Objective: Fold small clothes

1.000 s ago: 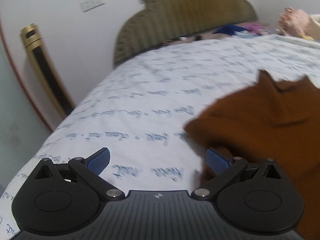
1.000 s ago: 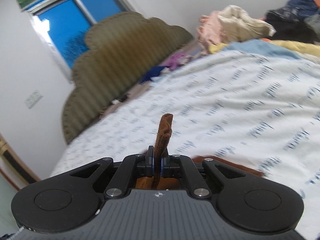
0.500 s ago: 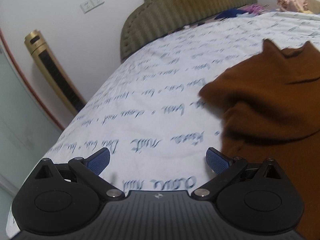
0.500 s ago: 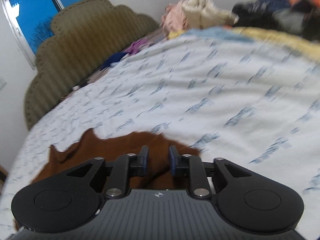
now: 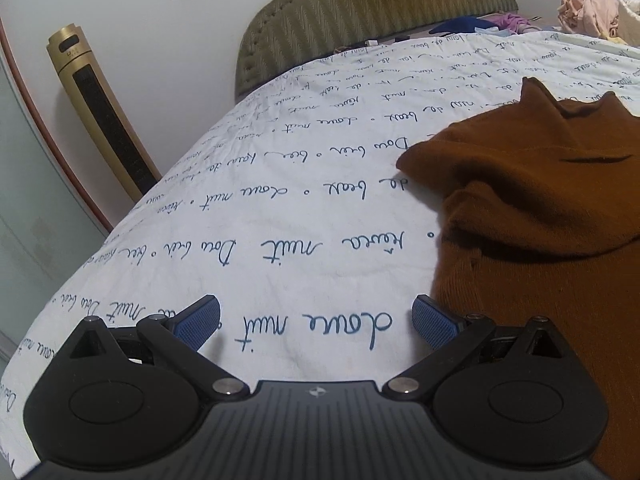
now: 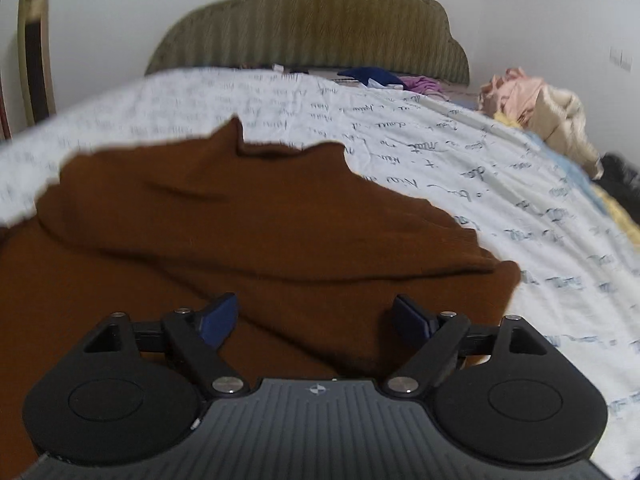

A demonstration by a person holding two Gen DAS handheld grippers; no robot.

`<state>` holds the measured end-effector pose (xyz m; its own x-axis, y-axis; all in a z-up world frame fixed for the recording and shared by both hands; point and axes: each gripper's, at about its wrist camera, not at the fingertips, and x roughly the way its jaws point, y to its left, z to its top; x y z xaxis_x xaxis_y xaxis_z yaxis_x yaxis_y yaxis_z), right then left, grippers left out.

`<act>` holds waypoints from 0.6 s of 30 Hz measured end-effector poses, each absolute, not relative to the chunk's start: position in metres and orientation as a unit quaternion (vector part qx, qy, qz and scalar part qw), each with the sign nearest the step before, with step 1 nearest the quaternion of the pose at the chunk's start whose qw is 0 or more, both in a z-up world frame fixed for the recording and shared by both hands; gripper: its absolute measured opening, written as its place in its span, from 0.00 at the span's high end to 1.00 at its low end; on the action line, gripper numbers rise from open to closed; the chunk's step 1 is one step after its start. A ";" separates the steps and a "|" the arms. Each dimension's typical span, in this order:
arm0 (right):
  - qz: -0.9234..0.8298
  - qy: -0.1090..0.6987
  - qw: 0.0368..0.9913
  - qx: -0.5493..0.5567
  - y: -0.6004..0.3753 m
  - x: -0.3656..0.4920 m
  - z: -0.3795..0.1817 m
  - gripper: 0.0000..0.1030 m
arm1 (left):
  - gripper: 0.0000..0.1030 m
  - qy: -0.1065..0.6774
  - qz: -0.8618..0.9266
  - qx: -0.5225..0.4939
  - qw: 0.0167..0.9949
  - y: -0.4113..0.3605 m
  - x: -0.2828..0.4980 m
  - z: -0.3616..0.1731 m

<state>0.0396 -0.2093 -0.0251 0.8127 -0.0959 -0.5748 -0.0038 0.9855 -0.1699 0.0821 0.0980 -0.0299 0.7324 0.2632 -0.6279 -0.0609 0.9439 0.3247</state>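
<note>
Lying on the bed [image 5: 304, 184], the brown garment [image 6: 256, 224] seems ungripped; right gripper [image 6: 316, 320] opening, left gripper [image 5: 316, 320] spread.

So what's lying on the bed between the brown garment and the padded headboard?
Only bare printed bedsheet, as the right wrist view shows. The brown garment ends well short of the headboard, where small dark and purple clothes lie.

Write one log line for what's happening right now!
step: fold | brown garment: on bed, free | left gripper: open, empty | right gripper: opening, over garment
</note>
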 end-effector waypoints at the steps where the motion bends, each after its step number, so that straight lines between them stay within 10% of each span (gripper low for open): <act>1: -0.024 0.303 0.948 -0.089 -0.206 0.036 -0.026 0.17 | 0.00 0.356 0.088 0.142 0.920 0.098 0.081 -0.030; 18: 0.166 0.284 0.931 -0.157 -0.107 -0.029 -0.025 0.10 | 0.00 0.361 0.091 0.131 0.919 0.110 0.067 -0.023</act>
<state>-0.0294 -0.1075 -0.0250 0.7837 0.2192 -0.5812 -0.3975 0.8959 -0.1981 0.0670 0.1099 -0.0227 0.7227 0.2620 -0.6396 -0.0735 0.9493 0.3057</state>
